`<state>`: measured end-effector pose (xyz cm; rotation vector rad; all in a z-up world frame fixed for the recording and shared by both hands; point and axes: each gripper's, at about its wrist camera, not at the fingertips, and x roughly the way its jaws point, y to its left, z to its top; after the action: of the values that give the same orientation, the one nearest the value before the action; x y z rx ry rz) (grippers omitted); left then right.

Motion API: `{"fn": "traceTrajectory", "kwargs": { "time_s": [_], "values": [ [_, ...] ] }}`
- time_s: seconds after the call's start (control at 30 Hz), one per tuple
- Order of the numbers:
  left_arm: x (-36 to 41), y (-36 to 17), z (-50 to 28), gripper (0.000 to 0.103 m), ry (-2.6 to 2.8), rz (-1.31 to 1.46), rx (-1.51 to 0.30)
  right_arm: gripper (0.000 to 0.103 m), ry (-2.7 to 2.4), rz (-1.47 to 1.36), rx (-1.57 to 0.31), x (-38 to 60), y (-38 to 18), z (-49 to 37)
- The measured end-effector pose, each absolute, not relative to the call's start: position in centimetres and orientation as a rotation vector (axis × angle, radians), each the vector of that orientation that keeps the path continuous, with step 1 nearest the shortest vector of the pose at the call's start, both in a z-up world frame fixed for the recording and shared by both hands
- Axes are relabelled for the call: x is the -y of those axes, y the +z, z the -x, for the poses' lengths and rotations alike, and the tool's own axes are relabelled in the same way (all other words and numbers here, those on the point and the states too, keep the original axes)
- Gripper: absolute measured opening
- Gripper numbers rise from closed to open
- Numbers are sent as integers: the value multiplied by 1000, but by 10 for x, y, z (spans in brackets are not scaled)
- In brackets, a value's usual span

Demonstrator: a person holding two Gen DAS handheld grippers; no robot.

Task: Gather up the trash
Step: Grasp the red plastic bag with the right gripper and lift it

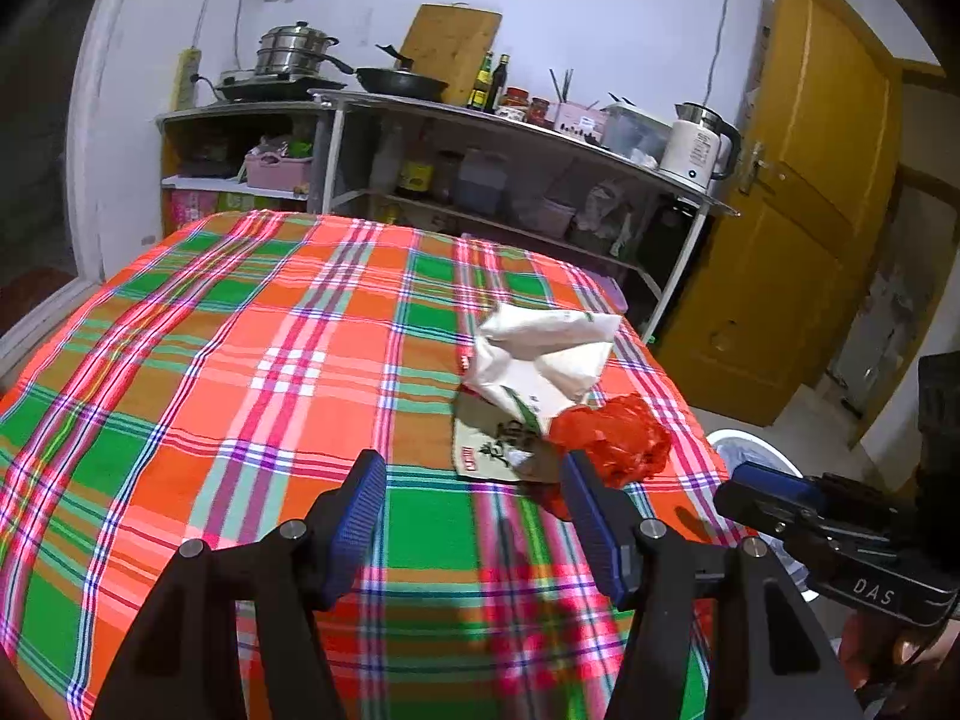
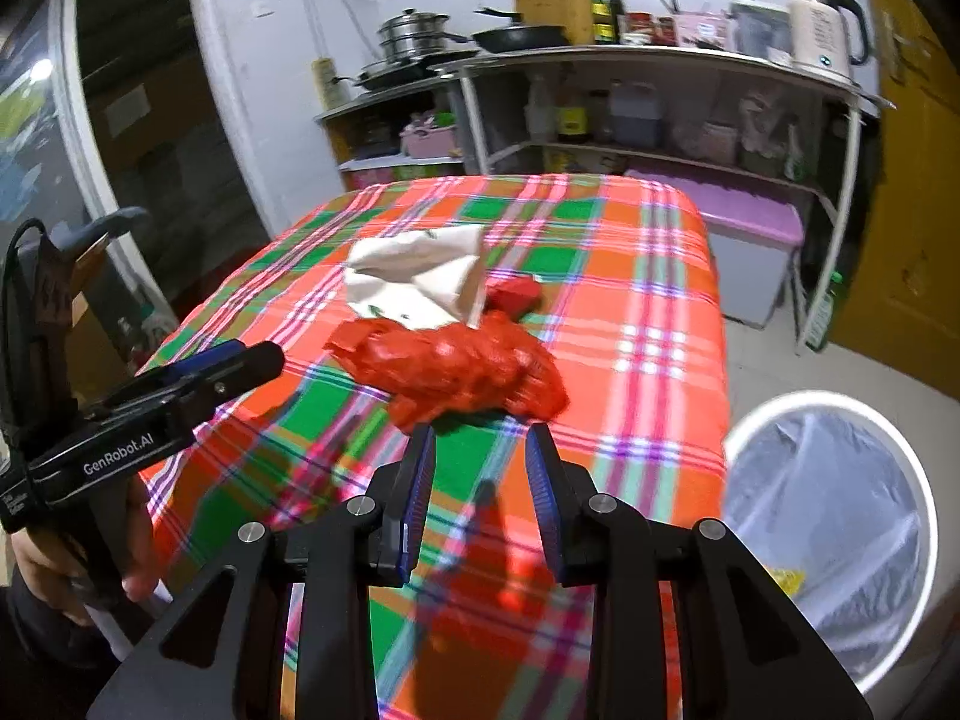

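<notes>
Both tools empty, jaws apart: left tool (image 1: 474, 480), right tool (image 2: 480, 450) aimed at red bag (image 2: 456, 369). Bag, paper (image 2: 420, 276) near desk (image 2: 660, 276) right edge; bin (image 2: 828, 516) just below for drop.

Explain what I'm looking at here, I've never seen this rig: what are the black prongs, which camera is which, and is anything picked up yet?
No robot: a person carries a handheld two-finger gripper in each hand, with a camera looking along its fingers. One view shows the left gripper, the other the right gripper. Both stand open and empty. On the plaid tablecloth lie a crumpled white paper bag, a flat printed packet and a red plastic bag, which sits just ahead of the right gripper. A lined trash bin stands beside the table.
</notes>
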<state>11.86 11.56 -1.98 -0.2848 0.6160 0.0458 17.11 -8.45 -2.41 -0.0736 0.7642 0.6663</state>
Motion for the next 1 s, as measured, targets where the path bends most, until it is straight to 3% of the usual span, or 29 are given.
{"fn": "traceTrajectory", "kwargs": {
  "time_s": [0.1, 0.17, 0.23, 0.7, 1.0],
  "values": [
    [-127, -22, -118, 60, 58, 303, -615, 33, 687, 117, -748, 67, -24, -173],
    [-131, -23, -117, 60, 64, 313, -614, 44, 696, 146, -736, 57, -24, -173],
    [-136, -24, -117, 60, 70, 322, -613, 48, 702, 180, -720, 46, -24, -174],
    [-159, -34, -119, 60, 93, 364, -631, 48, 649, 437, -639, -7, -40, -178],
    [-155, -38, -127, 60, 73, 364, -643, 14, 653, 364, -648, 7, -34, -184]
  ]
}}
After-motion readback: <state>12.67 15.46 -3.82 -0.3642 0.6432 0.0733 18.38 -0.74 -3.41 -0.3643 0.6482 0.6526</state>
